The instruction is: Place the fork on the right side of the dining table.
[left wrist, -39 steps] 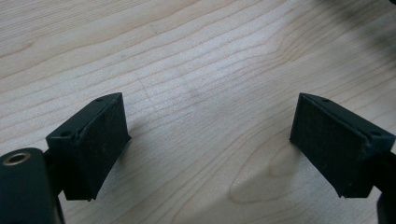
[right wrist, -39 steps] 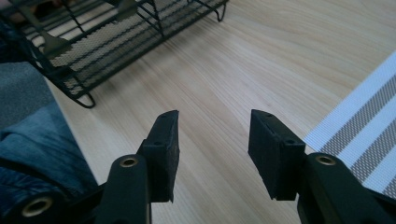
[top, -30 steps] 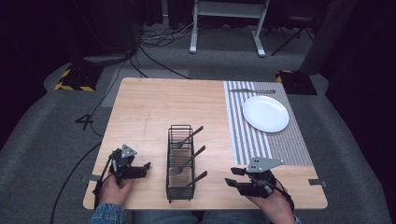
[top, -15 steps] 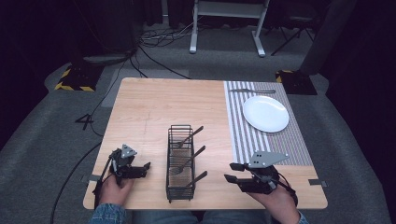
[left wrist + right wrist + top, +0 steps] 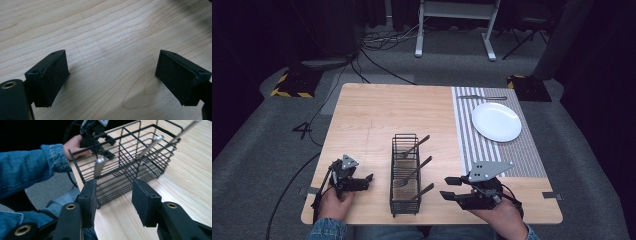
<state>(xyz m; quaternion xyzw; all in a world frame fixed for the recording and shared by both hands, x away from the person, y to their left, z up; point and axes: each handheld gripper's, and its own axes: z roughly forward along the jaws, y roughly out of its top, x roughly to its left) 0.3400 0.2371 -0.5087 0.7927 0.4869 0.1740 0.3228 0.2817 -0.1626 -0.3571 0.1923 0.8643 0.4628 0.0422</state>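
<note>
both grippers rest low at the near edge of the wooden table (image 5: 377,115), jaws apart and empty: left gripper (image 5: 364,181) left of the black wire cutlery basket (image 5: 404,175), right gripper (image 5: 451,188) just beside its right.

A light wooden table (image 5: 382,120) stands on a grey carpet (image 5: 257,150), and the room beyond it falls off into darkness. Behind the table's far edge rise the white legs of a metal stand (image 5: 454,22), with black cables (image 5: 382,42) tangled on the floor to its left. Two floor blocks edged with yellow-and-black hazard stripes (image 5: 292,85) sit off the table's far corners, one at each side. A dark cable (image 5: 287,192) runs across the carpet by the table's near left corner. Light falls mostly on the tabletop, whose grain is pale and streaked.
</note>
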